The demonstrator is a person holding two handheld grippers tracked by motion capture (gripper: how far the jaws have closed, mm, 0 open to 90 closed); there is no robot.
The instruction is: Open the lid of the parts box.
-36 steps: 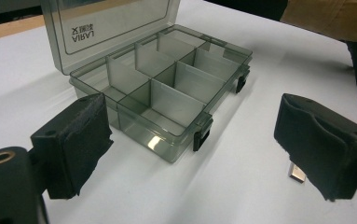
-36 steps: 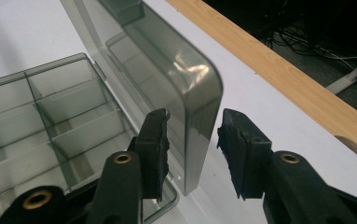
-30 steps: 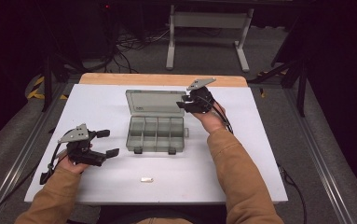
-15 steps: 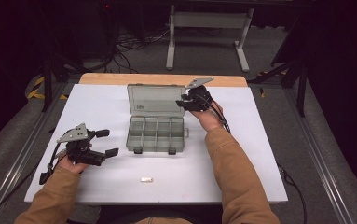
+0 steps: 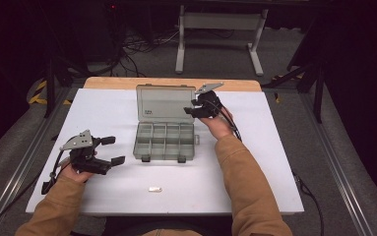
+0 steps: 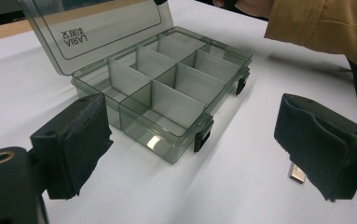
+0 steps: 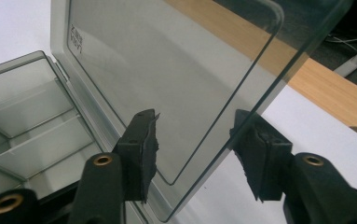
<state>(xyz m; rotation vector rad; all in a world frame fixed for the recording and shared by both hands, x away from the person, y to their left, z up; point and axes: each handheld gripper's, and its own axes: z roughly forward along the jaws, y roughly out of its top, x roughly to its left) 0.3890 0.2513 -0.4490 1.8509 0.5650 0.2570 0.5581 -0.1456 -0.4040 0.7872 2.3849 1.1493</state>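
While the box (image 5: 165,140) is sitting mid-table with its lid (image 5: 165,103) standing up toward the far edge, the right gripper (image 5: 200,109) is hovering at the lid's right edge. Its jaws are standing partly open, straddling that edge, pads on either side of the clear panel with a gap each side, gripping nothing as far as I can tell.

Left gripper (image 5: 111,150) is resting on the table left of the box, well apart from it, jaws wide open and empty, pointing at the box's front latches (image 6: 203,134).

Small pale part (image 5: 155,189) is lying on the table in front of the box, near the front edge. Compartments are looking empty.

Handling guess: thin smoked plastic, so light and likely sliding on the white table (image 5: 274,162) if pushed one-sided. Lid is looking stiff enough but flexy at the corners, and slick against the pads. I'm thinking grip the lid's free edge near the middle, not the corner, and brace the base with the left gripper when swinging it. Latches are looking small, so light pinch force only.
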